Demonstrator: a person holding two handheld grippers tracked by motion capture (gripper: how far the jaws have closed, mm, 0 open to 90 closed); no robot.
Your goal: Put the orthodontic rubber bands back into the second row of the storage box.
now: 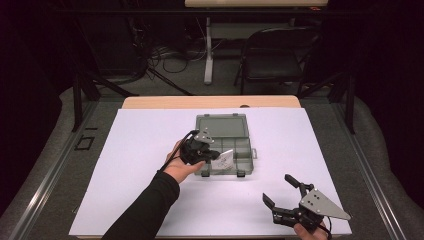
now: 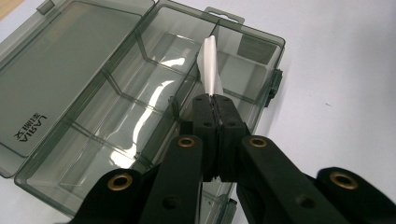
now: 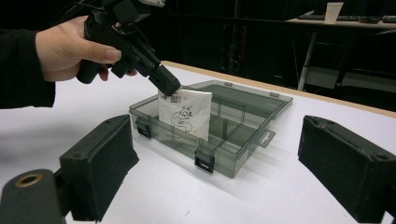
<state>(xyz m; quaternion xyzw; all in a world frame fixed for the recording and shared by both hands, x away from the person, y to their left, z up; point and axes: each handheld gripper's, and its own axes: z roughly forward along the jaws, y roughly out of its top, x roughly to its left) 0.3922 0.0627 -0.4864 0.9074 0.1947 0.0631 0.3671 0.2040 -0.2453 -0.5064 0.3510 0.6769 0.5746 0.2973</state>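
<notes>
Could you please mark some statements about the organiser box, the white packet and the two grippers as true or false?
1. The left gripper is shut on the white packet. True.
2. The packet lies flat on the table beside the box. False: it hangs upright over a compartment of the organiser box.
3. The box's lid is open. True.
4. The right gripper holds the box's latch. False: its jaws stand open on the white table, apart from the box.
5. The packet bears a printed drawing. True.
</notes>
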